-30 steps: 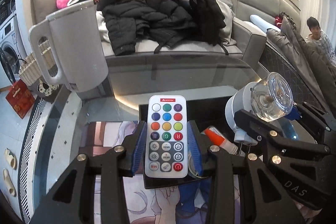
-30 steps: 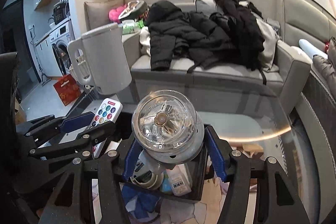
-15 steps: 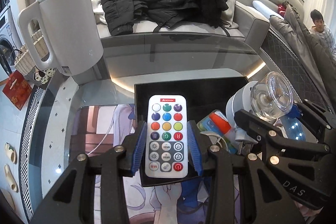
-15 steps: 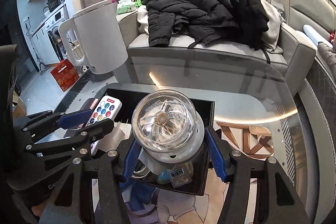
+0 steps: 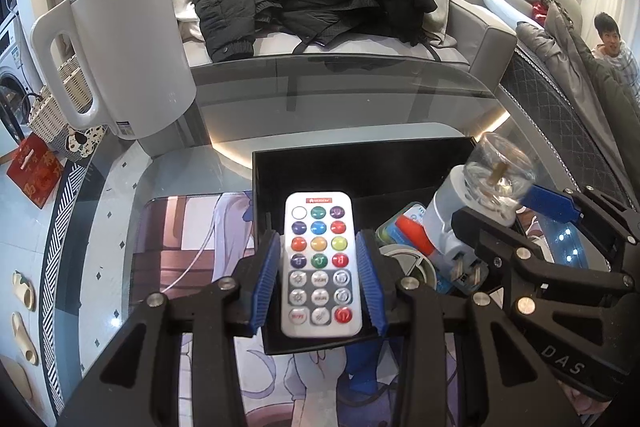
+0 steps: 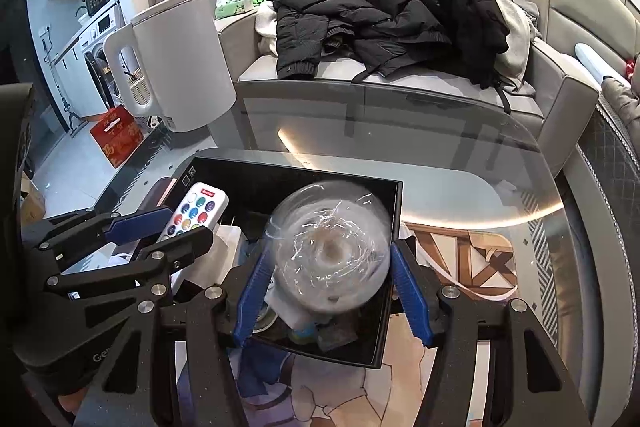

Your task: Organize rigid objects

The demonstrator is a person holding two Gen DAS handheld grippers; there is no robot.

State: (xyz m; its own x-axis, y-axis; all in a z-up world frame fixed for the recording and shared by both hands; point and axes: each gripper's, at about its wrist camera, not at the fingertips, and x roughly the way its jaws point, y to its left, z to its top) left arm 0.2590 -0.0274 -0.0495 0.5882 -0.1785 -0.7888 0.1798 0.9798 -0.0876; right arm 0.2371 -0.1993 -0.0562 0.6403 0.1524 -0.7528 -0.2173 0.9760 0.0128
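The right gripper [image 6: 332, 291] has spread, dropping the clear-domed grey bulb [image 6: 330, 253] into the black rectangular tray [image 6: 390, 227]; the left gripper [image 5: 320, 279] pinches the white button remote [image 5: 320, 263], next in.

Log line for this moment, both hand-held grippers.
left hand-held gripper: shut on remote | right hand-held gripper: open around bulb, blurred | both over black box

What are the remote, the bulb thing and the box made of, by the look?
Remote: matte white plastic, glossy rubbery-looking buttons.
Bulb: clear dome, glass or plastic unclear, on a matte white, probably plastic, base with metal plug prongs.
Box: black, thin-walled, slight sheen; plastic or coated card.
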